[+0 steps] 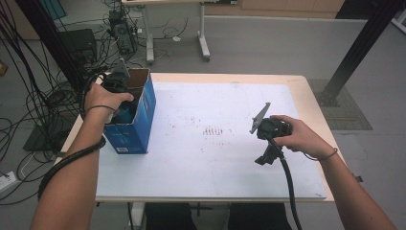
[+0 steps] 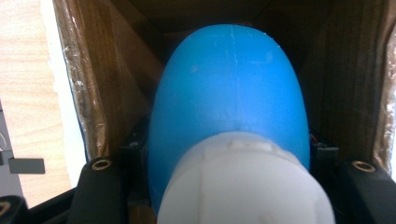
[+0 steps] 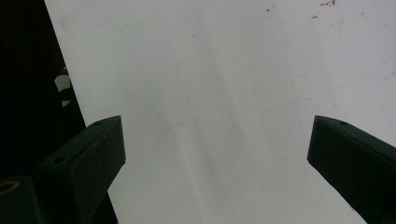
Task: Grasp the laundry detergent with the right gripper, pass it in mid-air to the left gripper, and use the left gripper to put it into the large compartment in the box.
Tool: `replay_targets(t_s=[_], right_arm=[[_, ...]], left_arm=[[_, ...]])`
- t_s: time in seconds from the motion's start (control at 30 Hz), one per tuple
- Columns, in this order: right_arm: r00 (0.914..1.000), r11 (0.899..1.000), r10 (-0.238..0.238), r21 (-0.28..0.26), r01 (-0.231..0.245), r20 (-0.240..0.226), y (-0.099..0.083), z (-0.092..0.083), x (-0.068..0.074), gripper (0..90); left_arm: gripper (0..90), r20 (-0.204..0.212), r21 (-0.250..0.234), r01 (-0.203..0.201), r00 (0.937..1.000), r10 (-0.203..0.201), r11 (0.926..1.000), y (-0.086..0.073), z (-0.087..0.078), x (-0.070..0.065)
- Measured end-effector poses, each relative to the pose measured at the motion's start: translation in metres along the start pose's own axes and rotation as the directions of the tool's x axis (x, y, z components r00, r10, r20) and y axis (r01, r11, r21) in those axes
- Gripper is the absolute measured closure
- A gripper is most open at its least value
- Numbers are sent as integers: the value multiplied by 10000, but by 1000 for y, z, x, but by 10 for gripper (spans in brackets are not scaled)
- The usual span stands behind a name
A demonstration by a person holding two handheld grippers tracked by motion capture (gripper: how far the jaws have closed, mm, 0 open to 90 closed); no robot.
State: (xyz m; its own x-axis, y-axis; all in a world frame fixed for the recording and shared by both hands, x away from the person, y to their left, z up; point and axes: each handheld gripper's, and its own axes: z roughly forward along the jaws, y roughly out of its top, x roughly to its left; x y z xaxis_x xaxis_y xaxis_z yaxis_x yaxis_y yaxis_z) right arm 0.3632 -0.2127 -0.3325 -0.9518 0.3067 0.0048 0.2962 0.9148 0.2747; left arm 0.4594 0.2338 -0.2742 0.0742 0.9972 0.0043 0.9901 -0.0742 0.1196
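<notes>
A blue bottle [image 2: 231, 88] with a white cap [image 2: 243, 186] sits inside an open blue cardboard box [image 1: 136, 129] at the table's left. My left gripper [image 2: 229, 149] reaches down into the box from above and is shut on the bottle, with the jaws pressing on its two sides just above the cap. In the high view my left gripper [image 1: 125, 109] is partly hidden by the hand and the box wall. My right gripper [image 1: 266, 154] is held over the white sheet at the right, pointing down. Its jaws stand wide open in the right gripper view [image 3: 217, 154] with nothing between them.
A white sheet [image 1: 215, 143] covers most of the wooden table [image 1: 311, 103]. Cables and a computer case [image 1: 122, 33] lie on the floor at the far left. Desk legs [image 1: 203, 43] stand behind the table, and a black post [image 1: 356, 48] rises at the far right.
</notes>
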Motion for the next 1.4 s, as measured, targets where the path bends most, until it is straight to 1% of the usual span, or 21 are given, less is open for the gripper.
replay_targets(t_s=[0.33, 1.4], right_arm=[[10000, 10000, -37, 5, 37, 13, 1, 0, -1, 39], [10000, 10000, -62, 17, 62, 4, 2, 0, -1, 40]], left_arm=[[376, 80, -5, 59, 10000, -59, 10000, 0, 0, 2], [376, 81, 7, 77, 9999, -77, 10000, 0, 0, 2]])
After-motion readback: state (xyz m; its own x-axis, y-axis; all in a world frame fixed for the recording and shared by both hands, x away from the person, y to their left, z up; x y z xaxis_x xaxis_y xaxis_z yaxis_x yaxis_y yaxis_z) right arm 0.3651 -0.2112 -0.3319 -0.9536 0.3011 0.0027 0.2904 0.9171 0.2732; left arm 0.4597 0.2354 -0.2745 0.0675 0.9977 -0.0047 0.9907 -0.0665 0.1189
